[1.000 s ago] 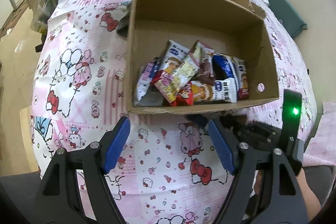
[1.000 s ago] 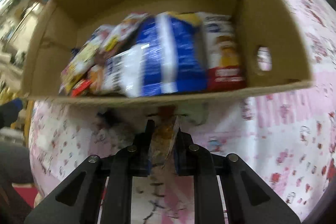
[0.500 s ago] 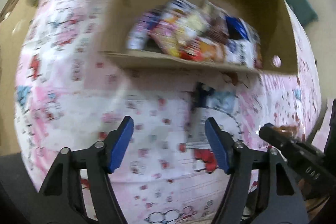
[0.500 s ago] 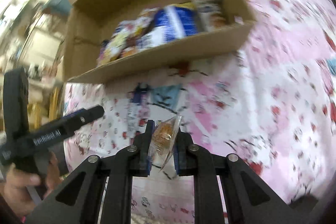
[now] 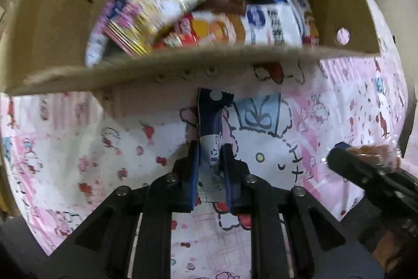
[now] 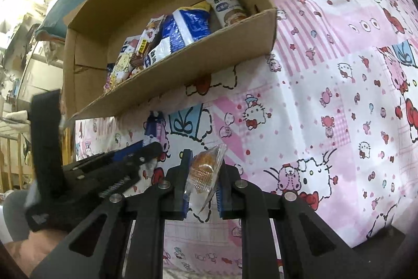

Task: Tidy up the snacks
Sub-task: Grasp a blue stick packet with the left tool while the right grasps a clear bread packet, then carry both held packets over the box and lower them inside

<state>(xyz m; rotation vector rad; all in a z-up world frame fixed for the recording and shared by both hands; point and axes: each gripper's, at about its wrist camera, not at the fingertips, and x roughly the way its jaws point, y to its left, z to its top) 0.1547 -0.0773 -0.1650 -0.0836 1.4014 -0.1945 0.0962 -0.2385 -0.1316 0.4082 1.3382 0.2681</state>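
Both wrist cams look steeply down, close over the pink tablecloth (image 5: 339, 101); both catch the cardboard box (image 6: 183, 75) and each other's gripper.

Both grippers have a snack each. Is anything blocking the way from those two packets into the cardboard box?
Only the cardboard box's near wall, which stands between it and both packets. The left gripper is shut on the dark blue packet lying against that wall; the right gripper holds the clear-wrapped cake further back. The box top is open, so lifting over looks clear.
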